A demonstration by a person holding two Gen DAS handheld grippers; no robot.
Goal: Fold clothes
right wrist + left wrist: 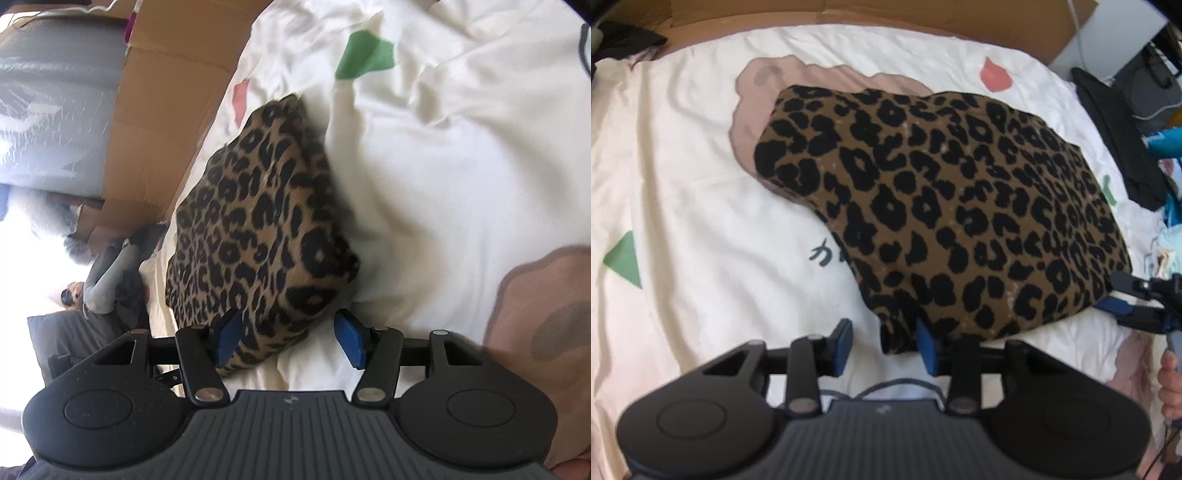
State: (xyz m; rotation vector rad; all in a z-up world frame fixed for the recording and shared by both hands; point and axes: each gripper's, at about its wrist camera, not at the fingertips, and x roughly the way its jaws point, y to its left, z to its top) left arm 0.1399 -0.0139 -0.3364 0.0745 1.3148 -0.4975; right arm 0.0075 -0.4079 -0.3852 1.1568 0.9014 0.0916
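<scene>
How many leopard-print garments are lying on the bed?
1: a brown-and-black leopard-print folded garment lies mid-bed on the white patterned bedsheet. Other clothes may be out of view.

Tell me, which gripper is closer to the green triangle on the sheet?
Left. The left gripper sits at the leopard-print garment's near corner, with the green triangle off to its side. The right gripper is at the garment's opposite corner, farther from it.

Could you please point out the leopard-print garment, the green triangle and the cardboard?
leopard-print garment (942,206): left wrist view, middle of its top.
green triangle (624,262): left wrist view, its centre.
cardboard (159,122): right wrist view, its flat face.
</scene>
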